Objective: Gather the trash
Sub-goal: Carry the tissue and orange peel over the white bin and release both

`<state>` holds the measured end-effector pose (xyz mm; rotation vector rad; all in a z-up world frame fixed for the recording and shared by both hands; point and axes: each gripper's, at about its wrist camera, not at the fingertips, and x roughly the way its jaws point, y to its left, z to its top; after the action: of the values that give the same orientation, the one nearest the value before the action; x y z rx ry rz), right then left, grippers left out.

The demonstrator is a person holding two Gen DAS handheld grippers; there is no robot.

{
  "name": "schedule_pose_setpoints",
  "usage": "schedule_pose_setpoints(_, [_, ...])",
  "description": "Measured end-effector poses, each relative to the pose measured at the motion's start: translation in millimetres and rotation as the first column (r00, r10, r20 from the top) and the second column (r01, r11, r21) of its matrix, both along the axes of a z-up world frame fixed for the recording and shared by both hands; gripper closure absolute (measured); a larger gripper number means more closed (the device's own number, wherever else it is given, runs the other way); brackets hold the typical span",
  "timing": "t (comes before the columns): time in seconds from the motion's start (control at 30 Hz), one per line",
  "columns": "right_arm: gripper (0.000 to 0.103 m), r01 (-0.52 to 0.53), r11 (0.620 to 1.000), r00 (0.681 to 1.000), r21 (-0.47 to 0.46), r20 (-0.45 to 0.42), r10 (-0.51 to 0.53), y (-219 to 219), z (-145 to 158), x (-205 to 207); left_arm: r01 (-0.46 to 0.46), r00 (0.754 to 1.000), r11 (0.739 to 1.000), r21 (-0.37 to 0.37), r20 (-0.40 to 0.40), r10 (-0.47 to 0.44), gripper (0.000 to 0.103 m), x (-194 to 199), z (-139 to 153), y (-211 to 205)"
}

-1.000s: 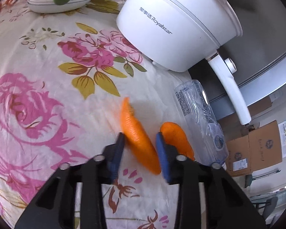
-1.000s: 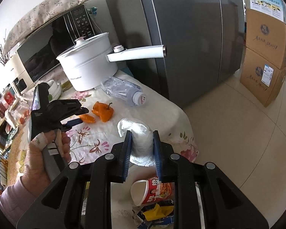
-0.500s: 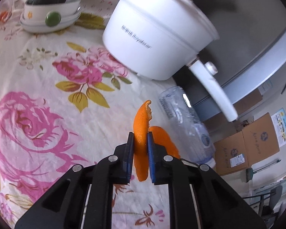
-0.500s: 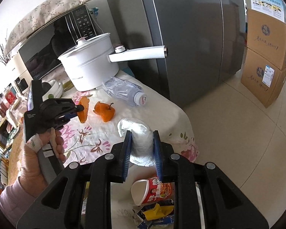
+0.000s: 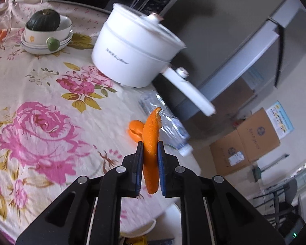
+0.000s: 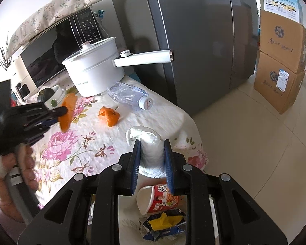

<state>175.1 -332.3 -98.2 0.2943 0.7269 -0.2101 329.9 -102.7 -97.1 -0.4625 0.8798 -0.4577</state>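
My left gripper (image 5: 150, 147) is shut on a long strip of orange peel (image 5: 151, 134), held upright in the air above the flowered tablecloth (image 5: 40, 106). In the right wrist view the same left gripper (image 6: 60, 110) and peel (image 6: 68, 110) hang at the left. A second piece of orange peel (image 6: 110, 116) with its stem lies on the cloth. A crushed clear plastic bottle (image 6: 130, 95) lies beside it. My right gripper (image 6: 152, 143) is shut on a crumpled white tissue (image 6: 151, 149) at the table's near edge.
A white electric pot (image 5: 132, 53) with a long handle (image 6: 144, 58) stands behind the bottle. Stacked bowls with a green squash (image 5: 44, 32) sit at the back left. Below the table edge a red instant-noodle cup (image 6: 159, 199) and wrappers (image 6: 163, 222) lie together. Fridge and cardboard boxes (image 6: 279, 61) stand to the right.
My left gripper shut on the peel strip and lifted it off the cloth, rising and pulling back. The right gripper and its tissue stayed still.
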Motion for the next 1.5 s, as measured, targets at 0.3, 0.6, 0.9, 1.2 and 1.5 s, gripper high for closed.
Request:
schedule_pose_setpoints(0.3, [0.081,0.008,0.999,0.999,-0.049,-0.044,-0.010,2.1,-7.0,-18.8,0.122,0.991,0.992,0.016,0.058,-0.123,0.089,-67.9,15.6,-1.1])
schedule_pose_setpoints(0.6, [0.064,0.003,0.999,0.994,-0.034,-0.105,-0.006,2.3,-25.0,-44.9,0.218,0.976,0.975,0.052,0.013,-0.219,0.089,-111.1,-3.5,-9.0])
schedule_pose_setpoints(0.9, [0.027,0.074,0.996,0.994,-0.048,-0.076,-0.078,-7.1,-22.1,-57.1,0.267,0.964,0.961,0.074,-0.008,-0.267,0.089,-124.0,-13.1,-20.0])
schedule_pose_setpoints(1.2, [0.007,0.221,0.964,0.969,-0.149,-0.076,-0.234,-24.2,-25.1,-56.7,0.295,0.955,0.951,0.098,-0.018,-0.294,0.089,-126.7,-19.4,-32.0])
schedule_pose_setpoints(1.5, [0.007,0.240,0.945,0.961,-0.222,-0.084,-0.264,-21.4,-28.9,-50.1,0.343,0.939,0.926,0.159,-0.023,-0.344,0.088,-133.4,-27.8,-45.6])
